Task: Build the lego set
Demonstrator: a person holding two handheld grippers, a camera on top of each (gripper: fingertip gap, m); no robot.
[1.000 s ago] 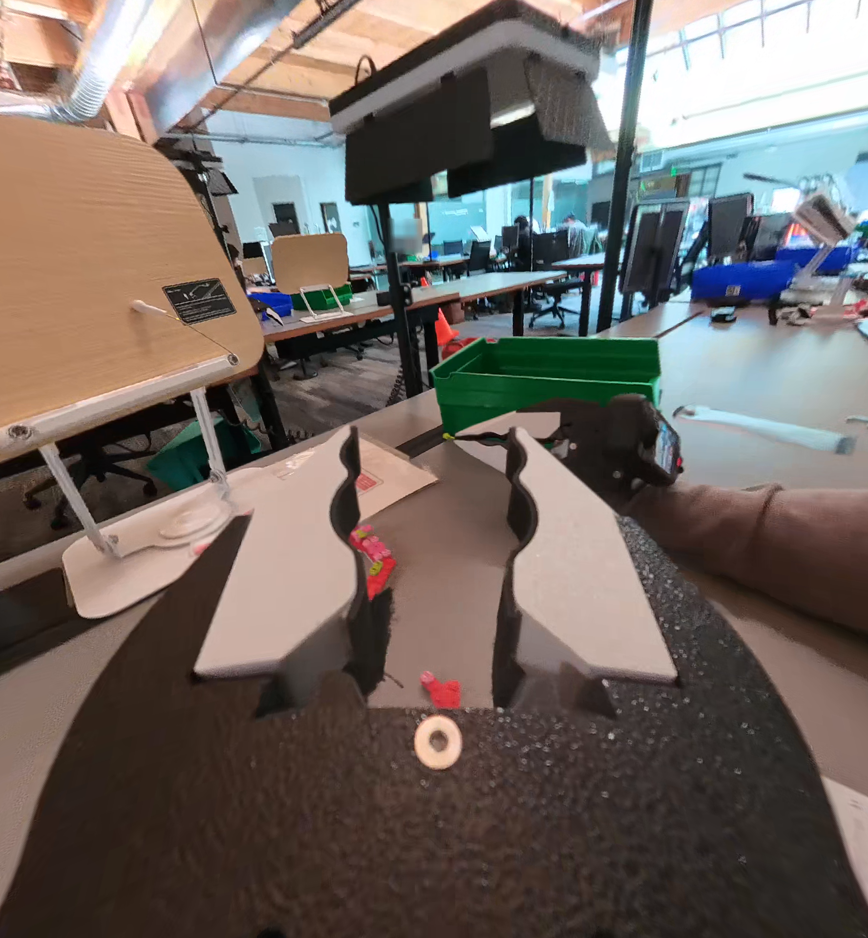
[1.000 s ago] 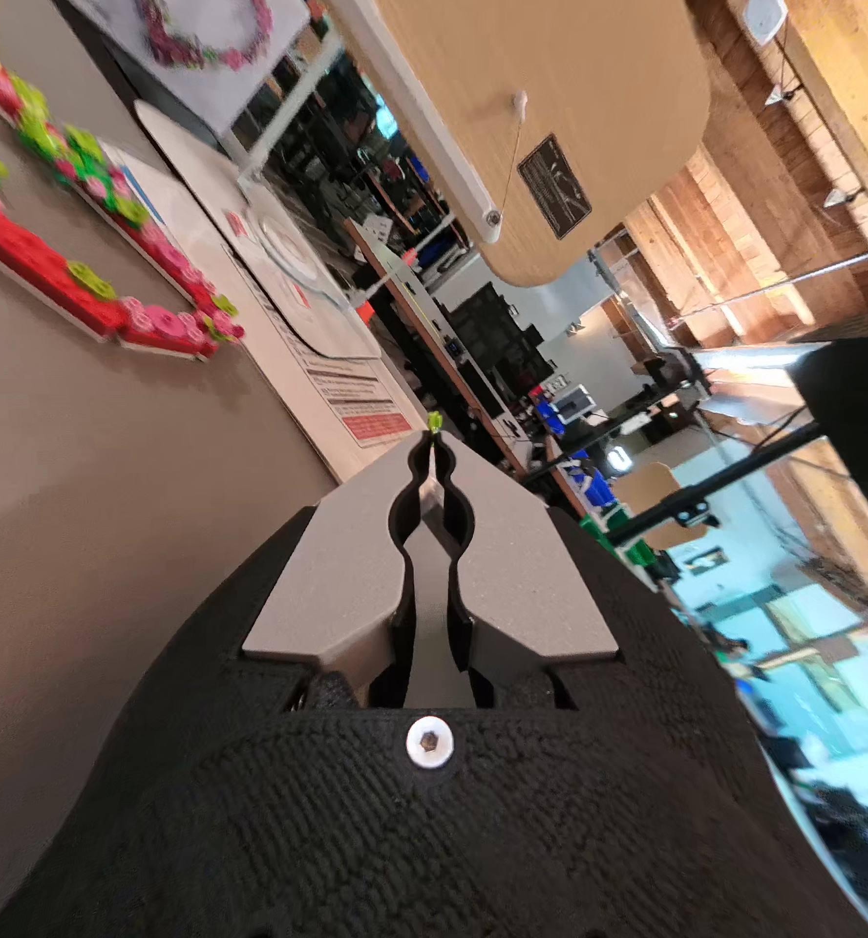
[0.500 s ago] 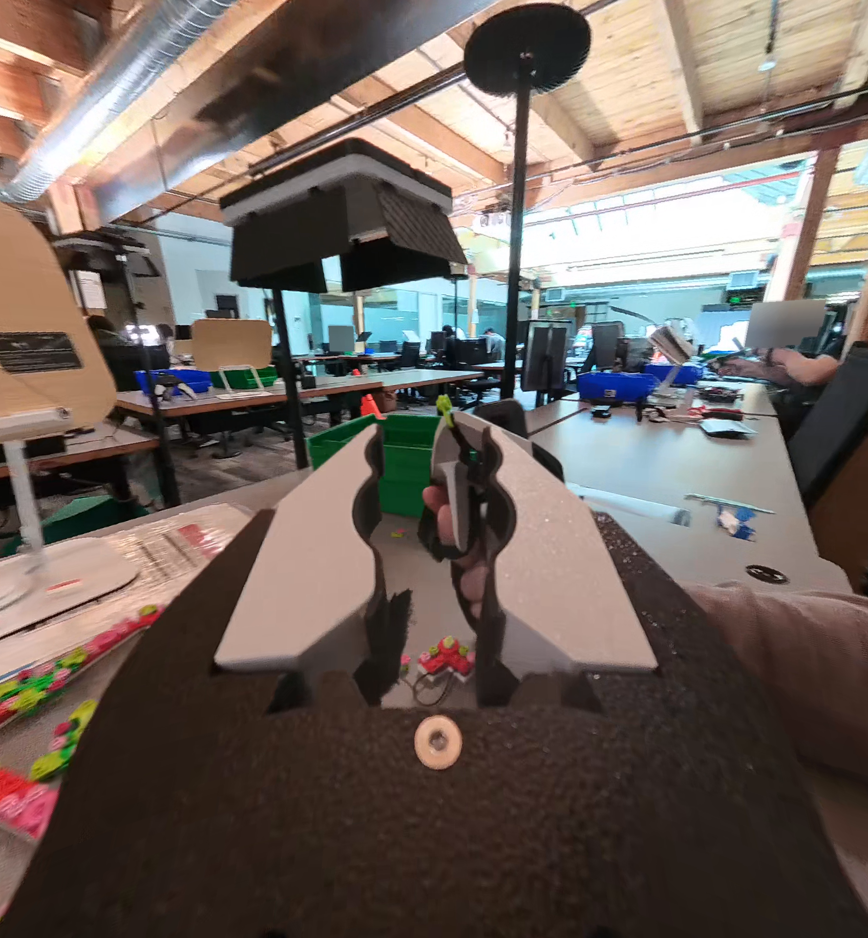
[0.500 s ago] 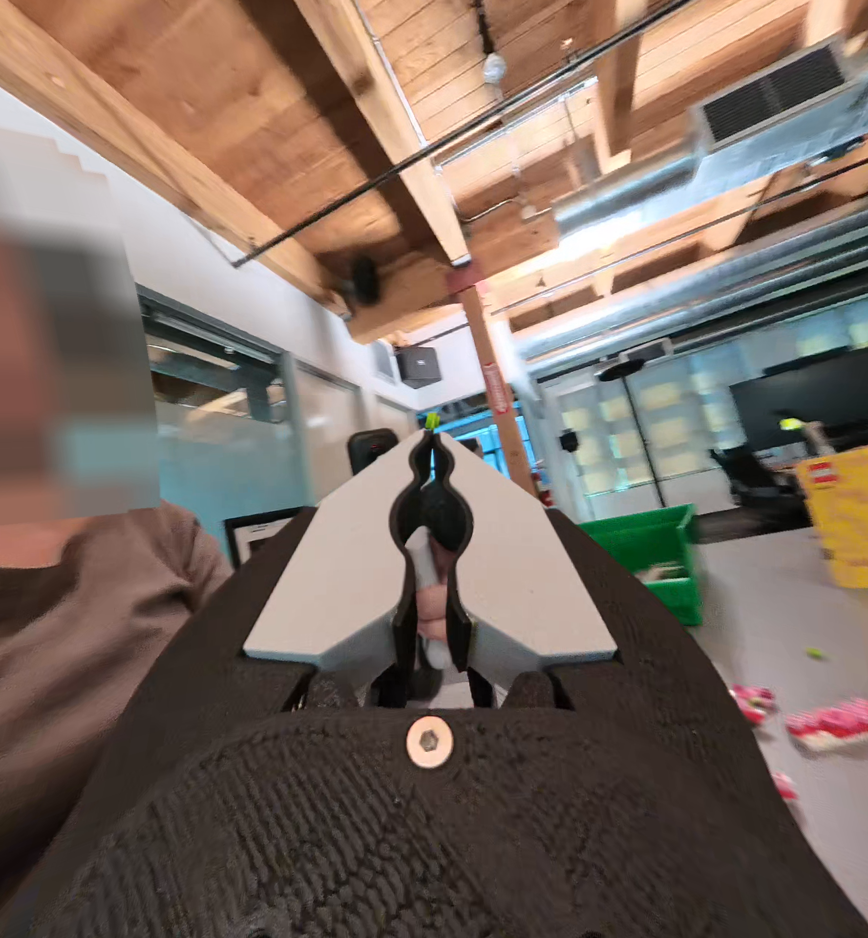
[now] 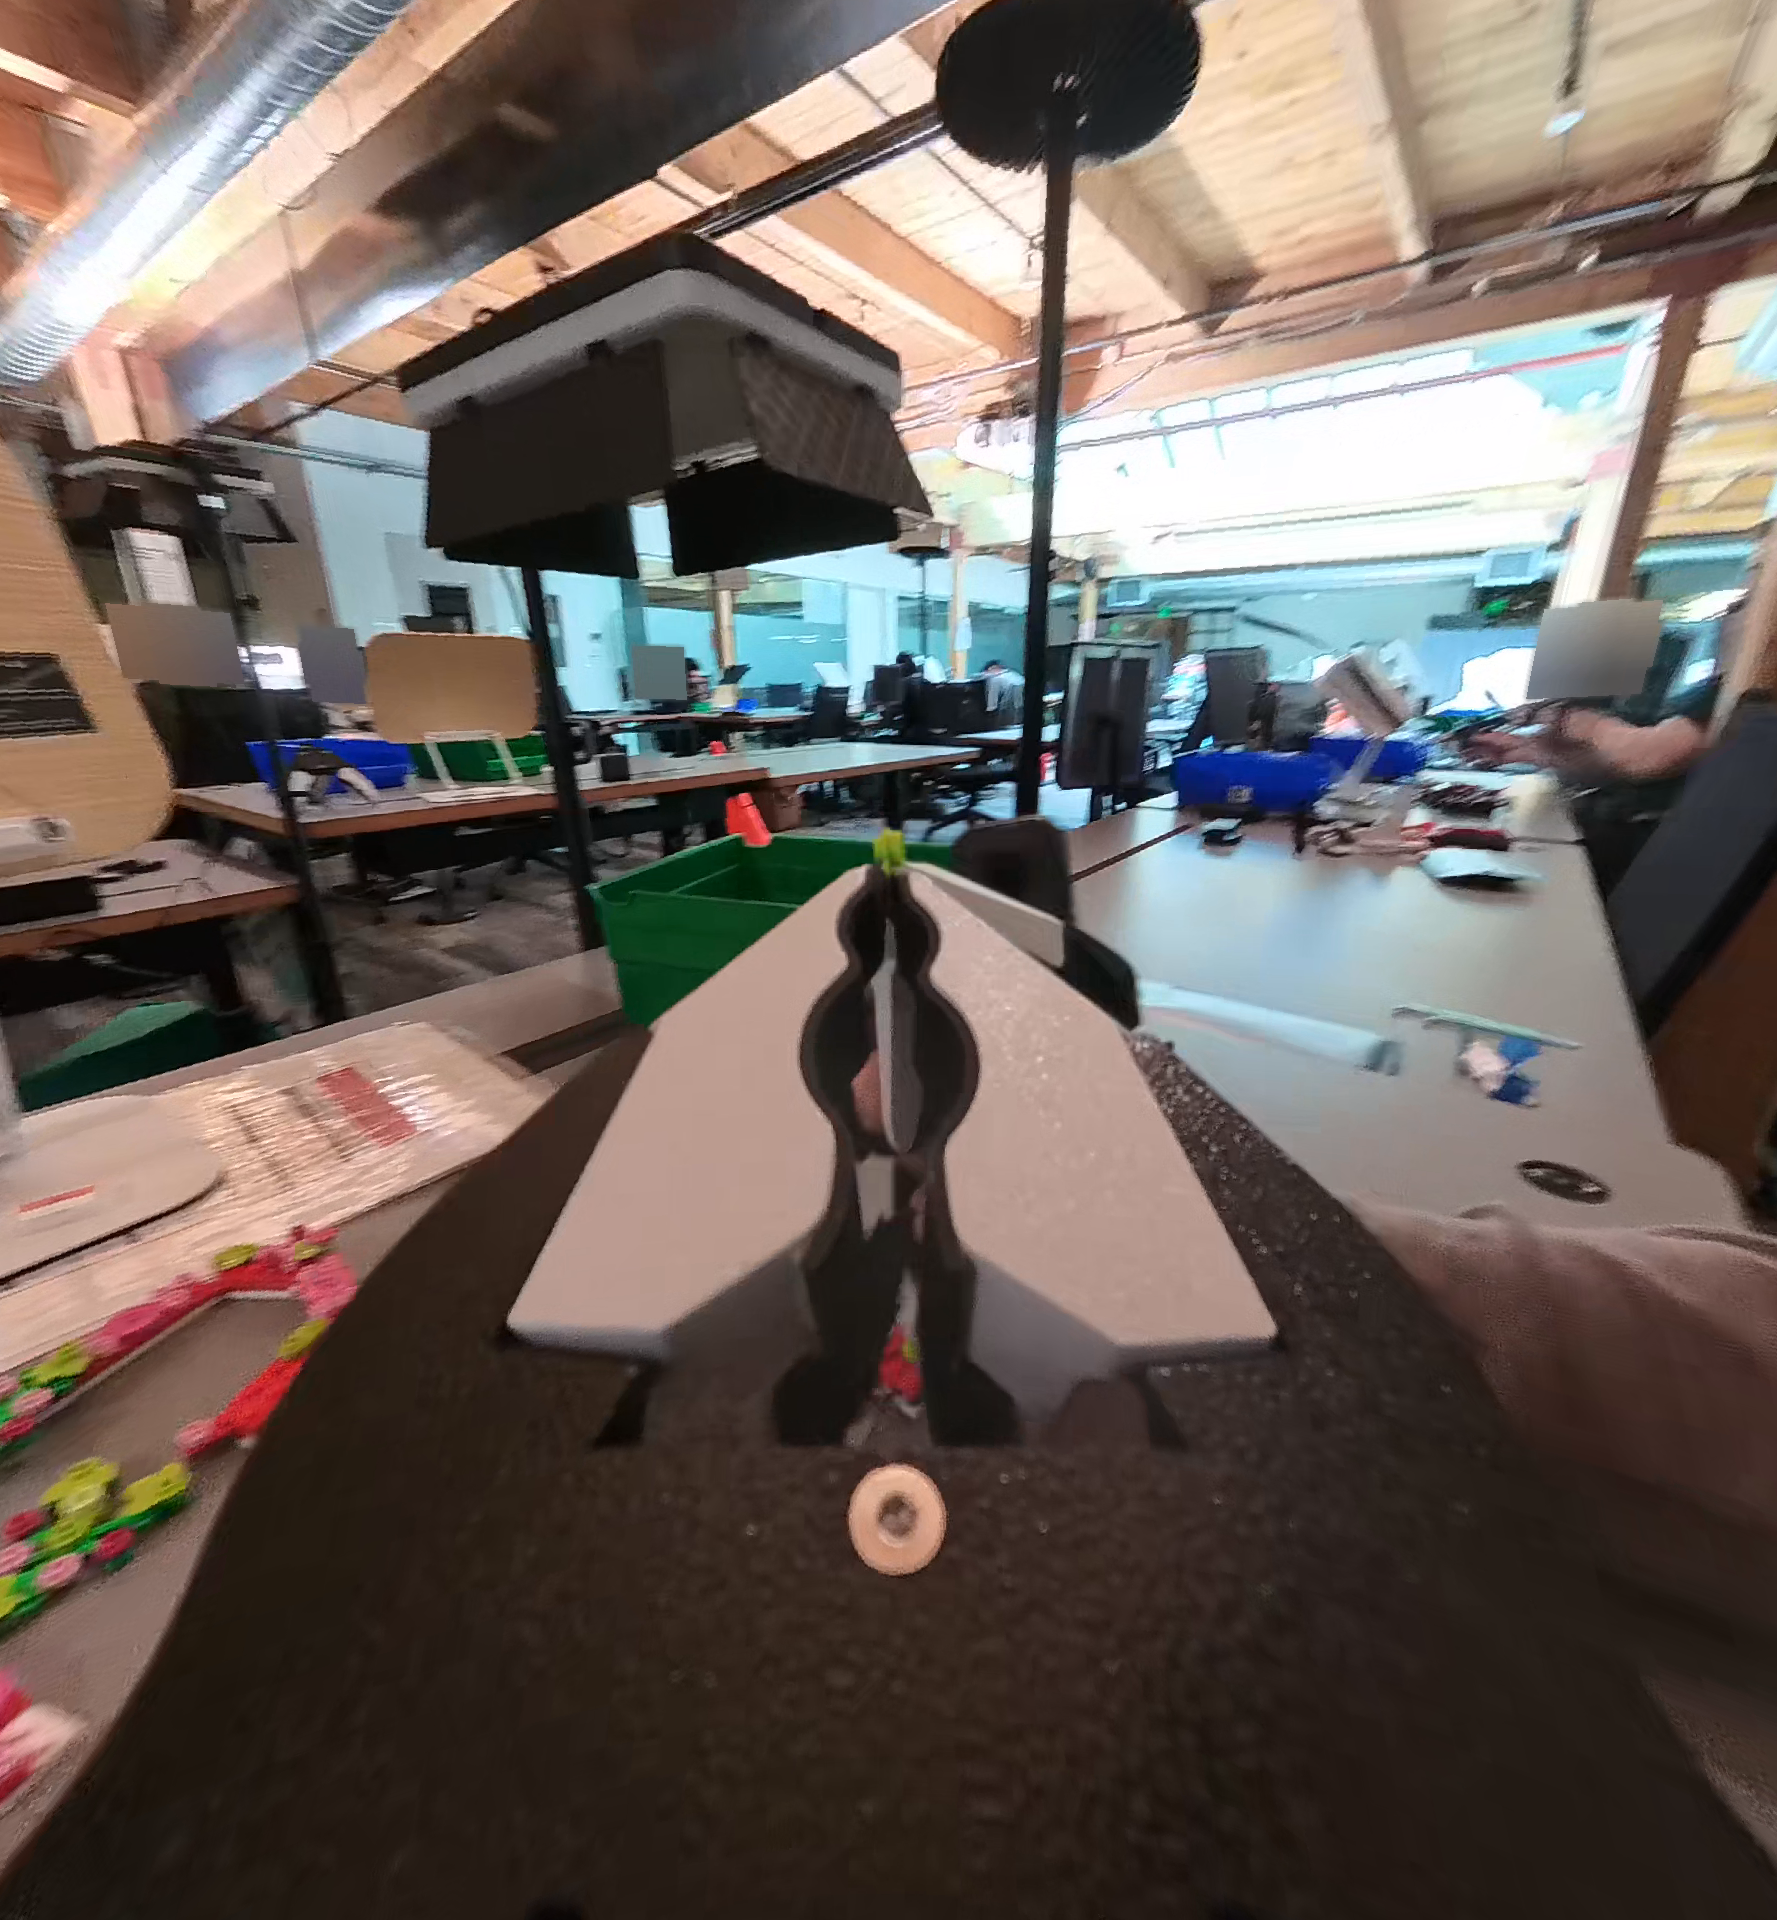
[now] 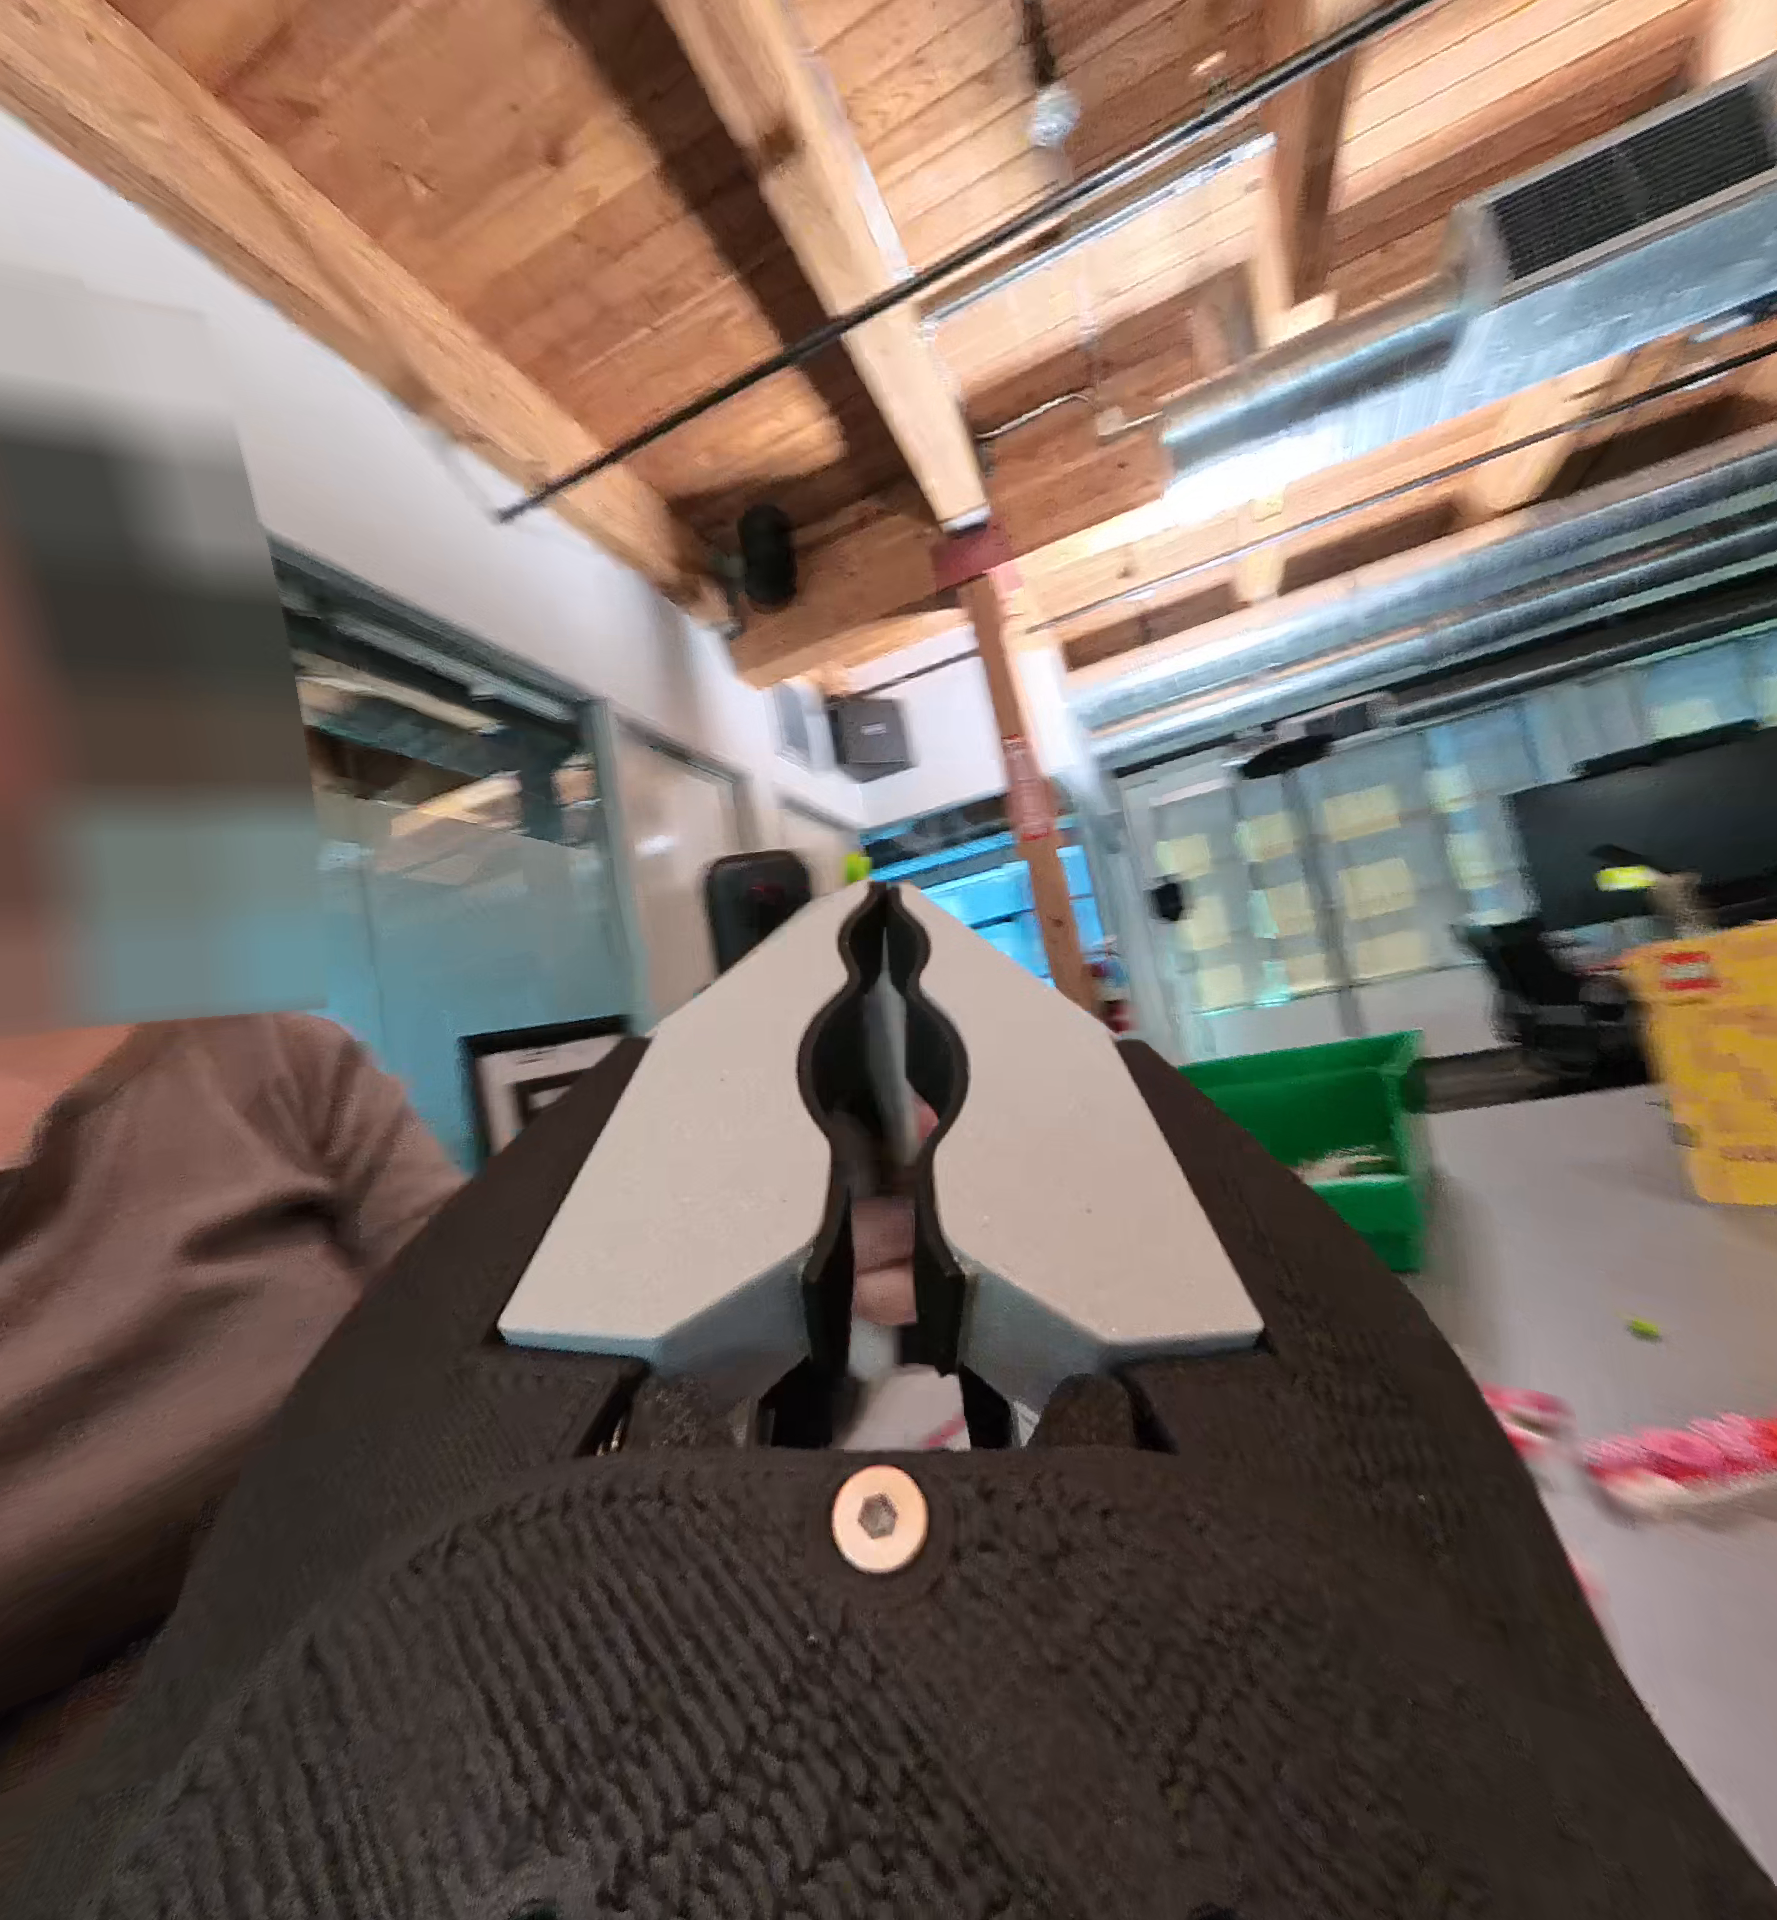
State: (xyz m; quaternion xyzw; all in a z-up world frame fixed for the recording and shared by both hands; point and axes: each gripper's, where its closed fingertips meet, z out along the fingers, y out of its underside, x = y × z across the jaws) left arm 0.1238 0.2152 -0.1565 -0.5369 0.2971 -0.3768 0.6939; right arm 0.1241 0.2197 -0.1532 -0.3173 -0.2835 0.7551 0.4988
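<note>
My left gripper (image 5: pixel 889 883) and my right gripper (image 6: pixel 884 894) meet tip to tip above the table, turned crosswise to each other. A tiny lime green lego piece (image 5: pixel 889 847) sticks out at the left tips; it also shows at the right tips (image 6: pixel 853 864). Both pairs of jaws are closed on it. The right gripper's grey finger (image 5: pixel 998 920) shows just behind the left tips. The half-built pink, red and green lego pieces (image 5: pixel 136 1382) lie on the grey table at lower left, and also show in the right wrist view (image 6: pixel 1694 1455).
A green bin (image 5: pixel 718 914) stands behind the grippers, with a printed sheet (image 5: pixel 323 1122) and a wooden book stand (image 5: pixel 22 748) to the left. A yellow box (image 6: pixel 1746 1060) and a loose lime piece (image 6: pixel 1640 1327) sit on the table. The person's sleeve (image 5: pixel 1590 1434) is at right. The tips of both grippers are at nearly the same place.
The right gripper swung up from the table with the lime piece and turned towards the person. The left gripper rose, then closed its open jaws around that piece at the right gripper's tips.
</note>
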